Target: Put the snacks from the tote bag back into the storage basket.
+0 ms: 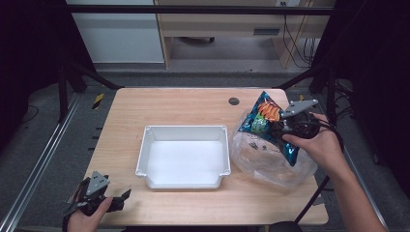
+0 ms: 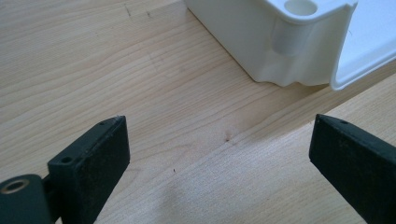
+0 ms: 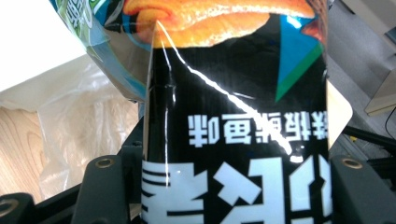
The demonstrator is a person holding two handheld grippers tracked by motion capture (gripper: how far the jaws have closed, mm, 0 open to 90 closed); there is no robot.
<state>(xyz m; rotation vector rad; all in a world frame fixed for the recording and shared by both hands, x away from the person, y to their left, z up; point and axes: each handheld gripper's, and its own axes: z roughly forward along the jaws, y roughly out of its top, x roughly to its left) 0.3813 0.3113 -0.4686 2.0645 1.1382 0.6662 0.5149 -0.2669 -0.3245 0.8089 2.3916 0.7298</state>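
Lifting the glossy blue-and-black snack bag (image 1: 269,126) clamped in my right gripper (image 1: 283,129), I should clear the crinkly clear plastic bag (image 1: 270,162) before swinging left over the white rectangular plastic tray (image 1: 183,157); left gripper (image 1: 116,199) idles wide.

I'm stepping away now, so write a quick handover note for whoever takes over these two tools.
Right tool: shut on the snack bag, held up over the clear plastic bag at the table's right side.
Left tool: open, holding nothing, low over the table near the front left corner of the white bin.
Done: snack bag gripped and lifted.
Left: probably put it in the bin, which holds nothing so far.
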